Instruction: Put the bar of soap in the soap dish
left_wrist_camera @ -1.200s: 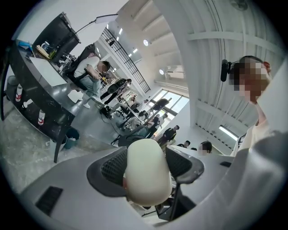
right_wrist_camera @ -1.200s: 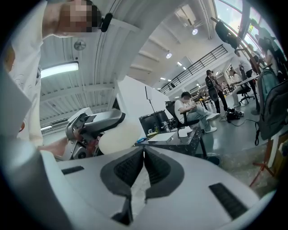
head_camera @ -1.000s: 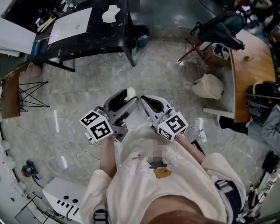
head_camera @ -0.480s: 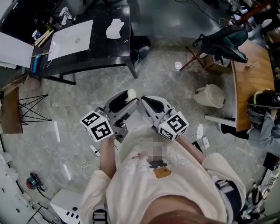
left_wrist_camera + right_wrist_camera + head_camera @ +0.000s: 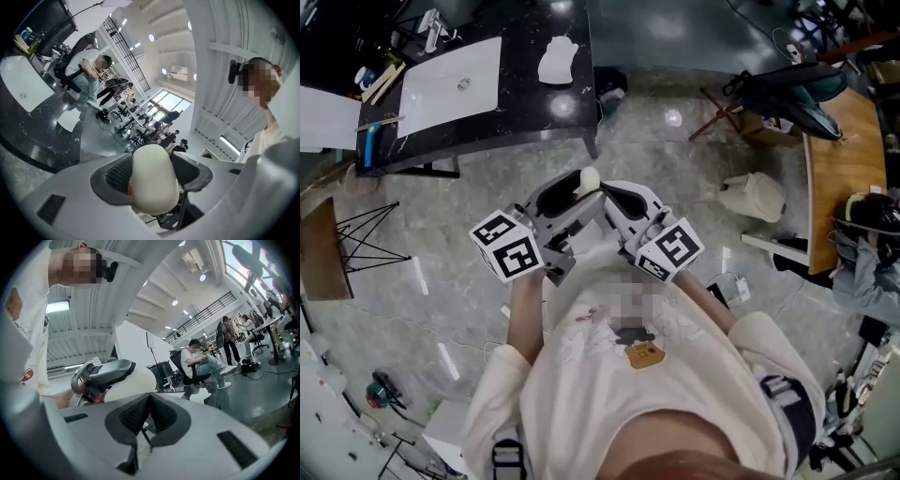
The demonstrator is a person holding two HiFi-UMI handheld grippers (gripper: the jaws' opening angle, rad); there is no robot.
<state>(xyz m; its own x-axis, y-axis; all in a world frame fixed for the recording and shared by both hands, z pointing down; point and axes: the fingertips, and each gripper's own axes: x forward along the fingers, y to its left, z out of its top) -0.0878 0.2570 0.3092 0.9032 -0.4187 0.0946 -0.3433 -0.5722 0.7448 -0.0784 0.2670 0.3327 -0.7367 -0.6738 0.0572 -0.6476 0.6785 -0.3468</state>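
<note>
A cream oval bar of soap (image 5: 588, 178) sticks out from between the jaws of my left gripper (image 5: 579, 190), which is shut on it and held level in front of the person's chest. In the left gripper view the soap (image 5: 154, 187) fills the gap between the dark pads. My right gripper (image 5: 613, 193) is close beside it, jaws shut with nothing between them (image 5: 149, 398); from there I see the soap (image 5: 138, 380) to the left. A white irregular object (image 5: 559, 59), possibly the soap dish, lies on the black table (image 5: 525, 112) ahead.
A white board (image 5: 450, 82) and small items lie on the black table's left part. A wooden desk (image 5: 834, 178) with a seated person (image 5: 867, 253) is at the right; a white bag (image 5: 752, 197) and cables lie on the marble floor. A wire stand (image 5: 352, 239) is at the left.
Both grippers have travelled forward together over the floor, the soap still in the left one. The black table now lies nearer and more centred ahead.
</note>
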